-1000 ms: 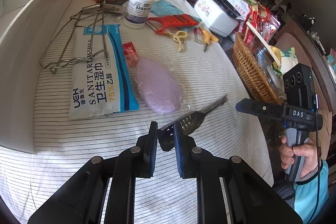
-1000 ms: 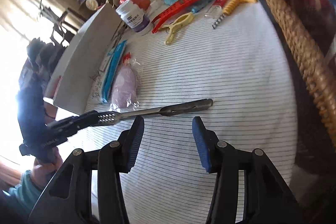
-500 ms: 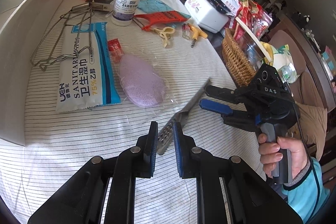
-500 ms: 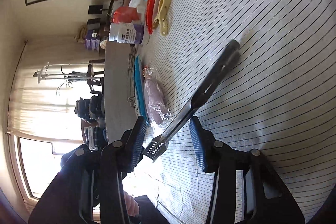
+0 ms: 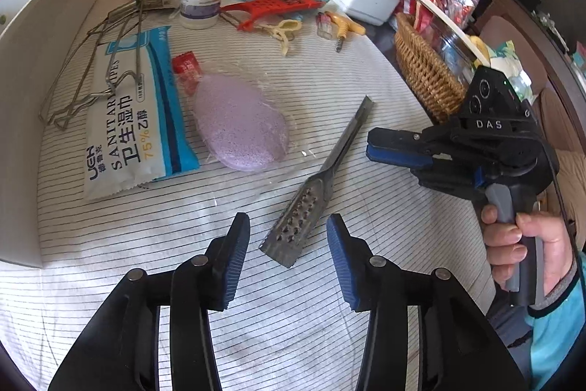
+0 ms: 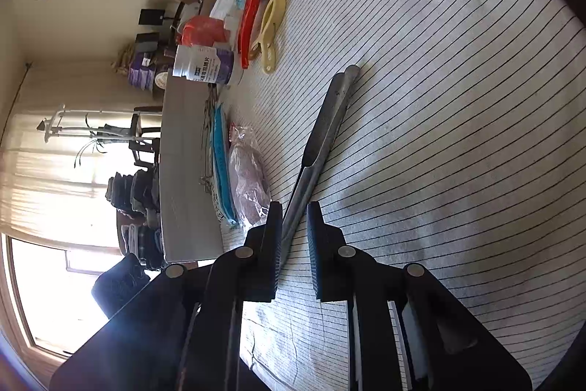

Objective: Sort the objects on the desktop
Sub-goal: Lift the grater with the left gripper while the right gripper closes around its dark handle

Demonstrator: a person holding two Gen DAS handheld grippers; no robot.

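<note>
With L tool (image 5: 287, 259) agape, R tool (image 6: 295, 237) nearly shut round tongs (image 5: 322, 176), lying diagonal.

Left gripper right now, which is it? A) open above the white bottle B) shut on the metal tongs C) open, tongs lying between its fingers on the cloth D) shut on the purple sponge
C: the left gripper has its fingers spread wide, and the perforated end of the metal tongs lies between them untouched on the striped cloth.
</note>
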